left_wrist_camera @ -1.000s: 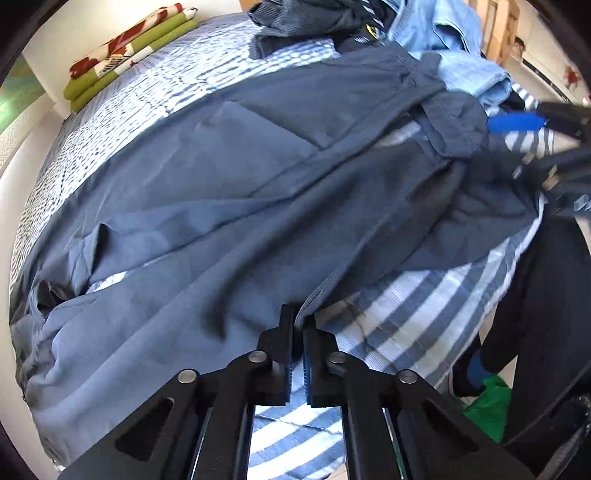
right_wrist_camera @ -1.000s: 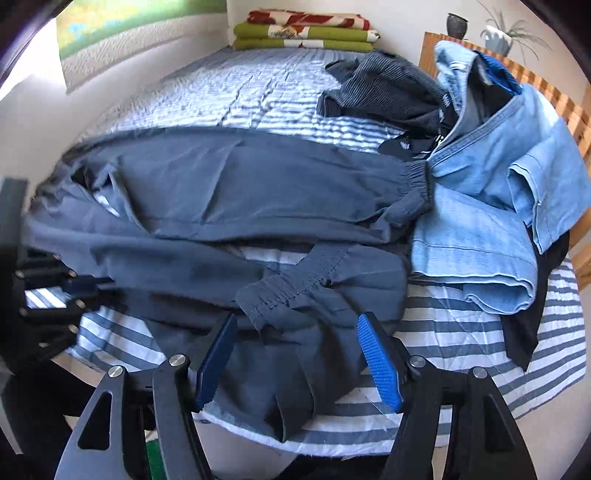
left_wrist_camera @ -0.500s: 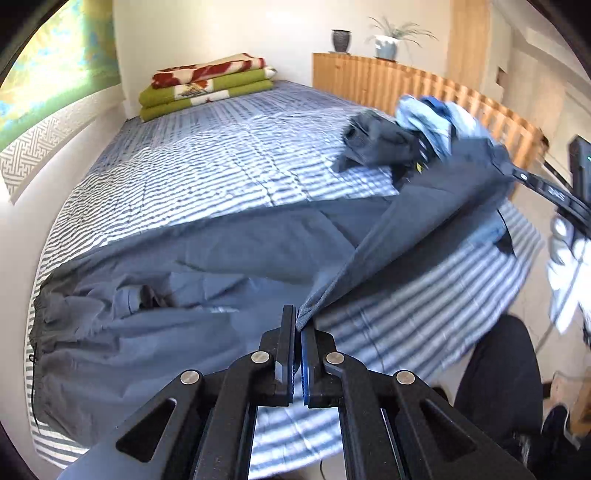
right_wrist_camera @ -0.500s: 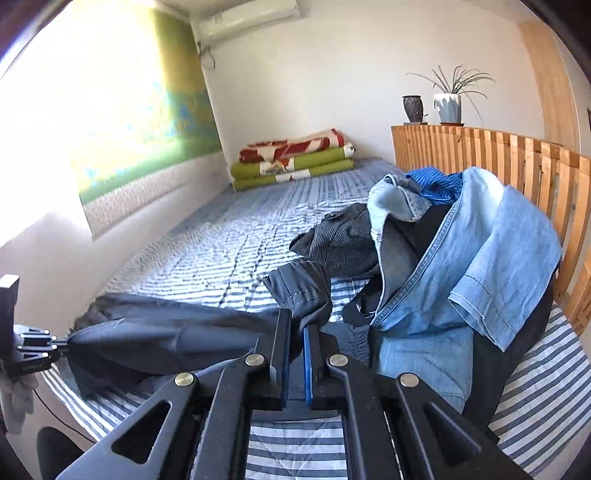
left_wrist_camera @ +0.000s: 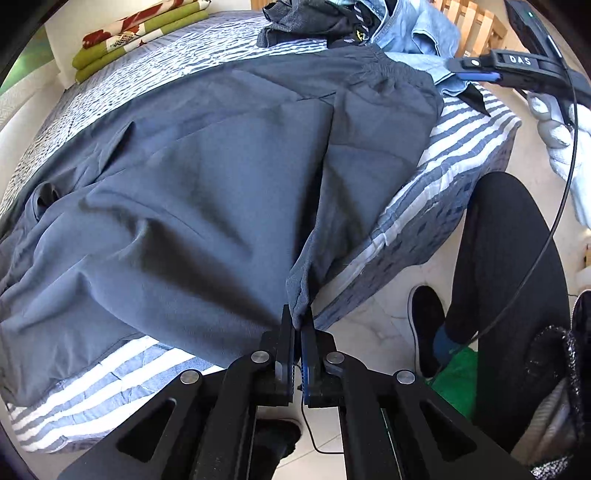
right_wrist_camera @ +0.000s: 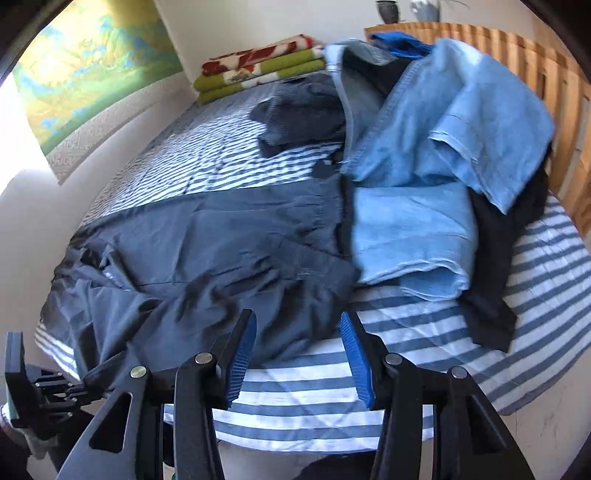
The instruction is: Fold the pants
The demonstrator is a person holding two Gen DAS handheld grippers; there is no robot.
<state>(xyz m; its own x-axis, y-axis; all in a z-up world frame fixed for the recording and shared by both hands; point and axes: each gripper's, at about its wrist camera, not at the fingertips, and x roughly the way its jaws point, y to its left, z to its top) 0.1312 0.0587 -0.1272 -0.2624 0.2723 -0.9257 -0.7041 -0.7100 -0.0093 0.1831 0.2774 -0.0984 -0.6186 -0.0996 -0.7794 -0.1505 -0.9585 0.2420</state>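
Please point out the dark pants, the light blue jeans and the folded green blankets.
dark pants [left_wrist_camera: 221,177], left wrist view, flat middle.
light blue jeans [right_wrist_camera: 413,221], right wrist view, folded leg.
folded green blankets [right_wrist_camera: 258,79], right wrist view, front edge.

motion-blurred jeans [right_wrist_camera: 436,155], plant pots [right_wrist_camera: 406,9] cut off at top edge

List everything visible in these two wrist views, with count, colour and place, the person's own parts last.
pants: one, dark grey-blue, spread across the bed's near half, one edge pinched in the left gripper
bed cover: one, blue and white striped, under the clothes
denim garments: a heap, light blue, far right of the bed
dark garments: a heap, charcoal and black, beside the denim
folded blankets: a stack, green and red-patterned, at the bed's far end
wooden slatted rail: one, tan, behind the denim
left gripper: black, shut on the pants
right gripper: black with blue pads, open, jaws just opened, nothing between
person's leg: black trousers, dark shoe, beside the bed
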